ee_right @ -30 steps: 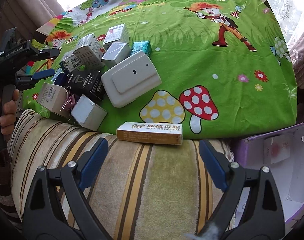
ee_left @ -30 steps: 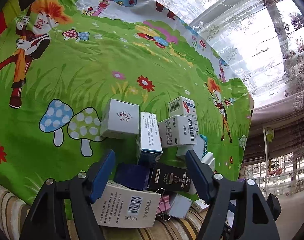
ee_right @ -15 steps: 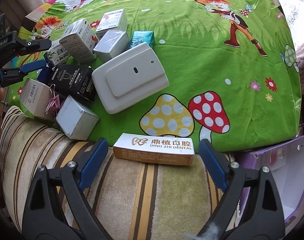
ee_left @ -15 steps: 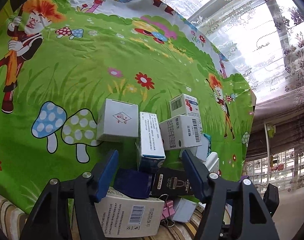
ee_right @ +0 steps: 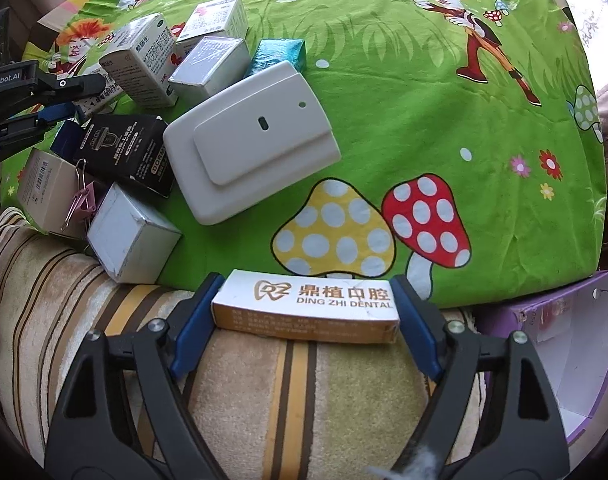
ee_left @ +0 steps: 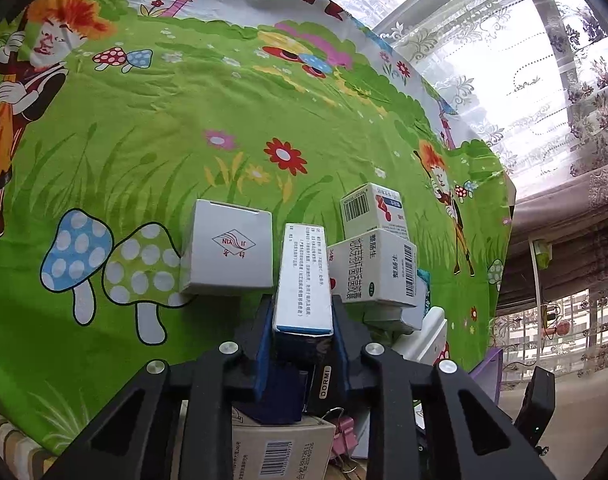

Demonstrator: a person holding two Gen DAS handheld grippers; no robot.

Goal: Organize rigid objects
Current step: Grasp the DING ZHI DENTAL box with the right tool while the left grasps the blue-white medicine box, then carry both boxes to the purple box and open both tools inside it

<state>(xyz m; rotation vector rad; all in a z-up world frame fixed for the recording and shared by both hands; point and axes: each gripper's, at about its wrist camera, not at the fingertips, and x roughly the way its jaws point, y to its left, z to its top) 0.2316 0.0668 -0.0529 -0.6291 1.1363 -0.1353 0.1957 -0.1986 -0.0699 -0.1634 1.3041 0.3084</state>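
Left gripper [ee_left: 302, 332]: jaws closing, blue pads pressed on both long sides of a narrow white carton with a blue end [ee_left: 302, 282], low centre of the left wrist view.
Right gripper [ee_right: 304, 320]: jaws wide and closing, the dental box [ee_right: 305, 306] lying lengthwise between them; pads sit at its two short ends, firm contact not certain.
Box location: dental box rests on the striped cushion [ee_right: 264, 392] at the edge of the green cartoon cloth [ee_right: 423, 100], lower centre of the right wrist view.
Beside the left grip: white square box [ee_left: 228, 248] just left, barcoded medicine boxes [ee_left: 373, 272] just right, black DORMI box [ee_left: 323, 378] underneath.
Further out: white plastic device [ee_right: 250, 140] mid-frame in the right wrist view, pink binder clip [ee_right: 80, 200] at left, open purple box [ee_right: 563, 344] at lower right.
Doing it well: judged, lift the narrow carton straight up so neighbours do not topple; squeeze the dental box end-on gently, since long cartons buckle.
Writing: "DING ZHI DENTAL" with Chinese characters on the dental box; "DORMI" on the black box; "NIX"-like red logo on the white square box; "enRobot.AI" on the far gripper body.
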